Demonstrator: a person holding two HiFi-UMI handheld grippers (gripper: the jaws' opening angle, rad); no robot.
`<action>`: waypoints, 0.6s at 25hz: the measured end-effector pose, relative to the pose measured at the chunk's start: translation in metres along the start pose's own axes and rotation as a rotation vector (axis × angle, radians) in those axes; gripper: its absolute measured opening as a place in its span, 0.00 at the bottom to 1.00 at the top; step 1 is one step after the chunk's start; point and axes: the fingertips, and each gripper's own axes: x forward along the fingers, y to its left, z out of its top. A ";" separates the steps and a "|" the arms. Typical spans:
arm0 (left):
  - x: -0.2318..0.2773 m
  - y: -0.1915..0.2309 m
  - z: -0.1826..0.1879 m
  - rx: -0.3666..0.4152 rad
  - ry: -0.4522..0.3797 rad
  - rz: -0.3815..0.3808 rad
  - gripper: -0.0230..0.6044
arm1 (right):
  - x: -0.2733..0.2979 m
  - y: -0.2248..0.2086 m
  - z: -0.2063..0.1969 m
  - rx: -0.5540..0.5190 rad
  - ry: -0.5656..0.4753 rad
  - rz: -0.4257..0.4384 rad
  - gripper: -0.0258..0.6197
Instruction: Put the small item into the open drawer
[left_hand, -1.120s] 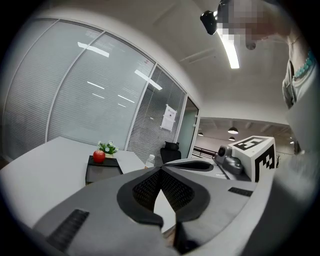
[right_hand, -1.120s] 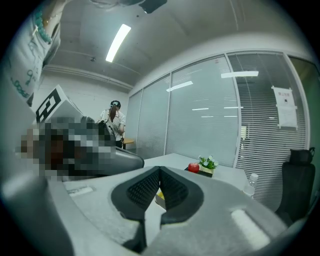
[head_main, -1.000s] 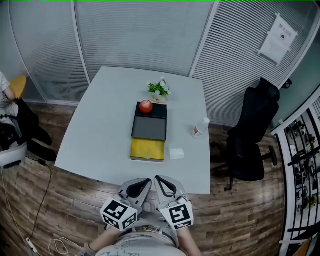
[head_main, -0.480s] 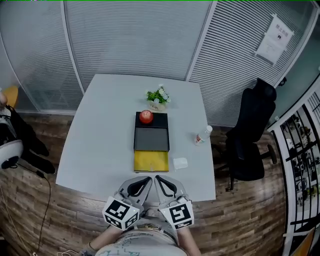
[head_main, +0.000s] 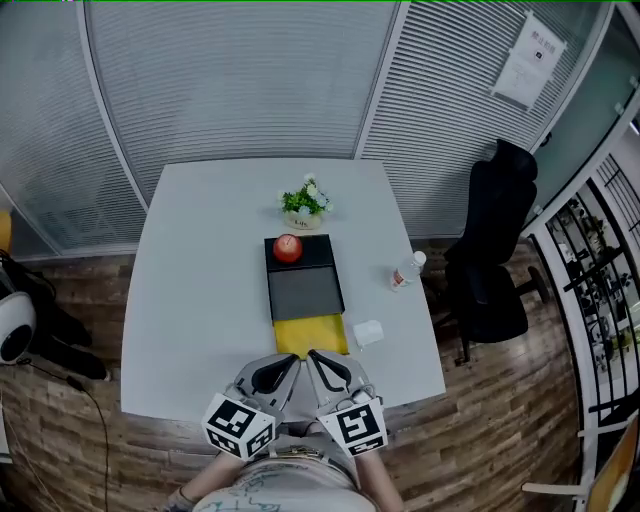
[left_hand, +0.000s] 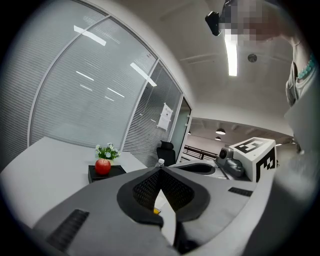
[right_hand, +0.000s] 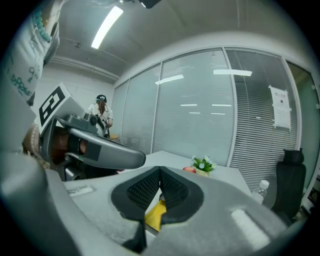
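Both claws hung side by side over the near edge of the worktop (head_main: 190, 300), tips pointing across it. The left claw (head_main: 296, 361) had its jaws pressed together at the tips with nothing between them. The right claw (head_main: 314, 356) was closed the same way and also empty.

The small white item (head_main: 368, 333) lay on the worktop, ahead of the right claw and off to its right. It was clear of both claws and neither touched it. It sat just beside the right edge of the open drawer (head_main: 311, 335), whose yellow inside showed directly in front of the two claw tips. From the right gripper view, that yellow showed low down in the gap beneath the closed tips.

The drawer stuck out of a flat black box (head_main: 305, 287). A red apple (head_main: 287, 248) rested on the box's far end, and a small potted plant (head_main: 304, 202) stood just beyond it. A clear bottle (head_main: 405, 270) stood farther right, near the worktop's edge.
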 end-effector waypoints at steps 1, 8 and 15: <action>0.000 0.004 0.000 0.002 0.004 -0.013 0.03 | 0.004 0.000 -0.001 0.002 0.005 -0.010 0.04; -0.003 0.027 -0.004 0.007 0.035 -0.071 0.03 | 0.026 0.003 -0.007 0.026 0.031 -0.073 0.04; 0.003 0.030 -0.003 0.013 0.060 -0.072 0.03 | 0.033 -0.003 -0.007 0.024 0.044 -0.059 0.04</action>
